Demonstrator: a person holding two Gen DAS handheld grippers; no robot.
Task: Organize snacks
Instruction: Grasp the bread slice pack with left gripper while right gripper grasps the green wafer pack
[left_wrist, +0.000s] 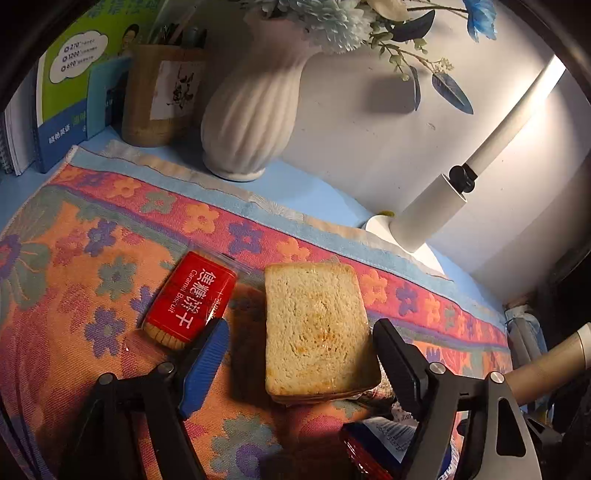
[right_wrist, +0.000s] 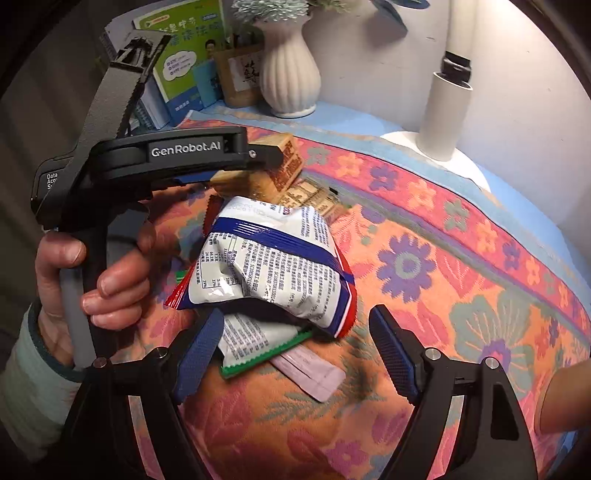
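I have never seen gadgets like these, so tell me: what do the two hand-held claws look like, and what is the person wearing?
Each claw has black angular arms with silver pivot bolts and ribbed blue pads on its fingers. The left claw has a dark body, seen from the right view, with white lettering reading GenRobot.AI, a toothed grey bar and a grey handle. The hand gripping it comes out of a pale ribbed sleeve with a darker cuff. The right claw looks alike.

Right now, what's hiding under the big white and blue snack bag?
Under the white and blue bag lies a green-edged packet, with a pale purple sachet beneath. Anything deeper is covered.
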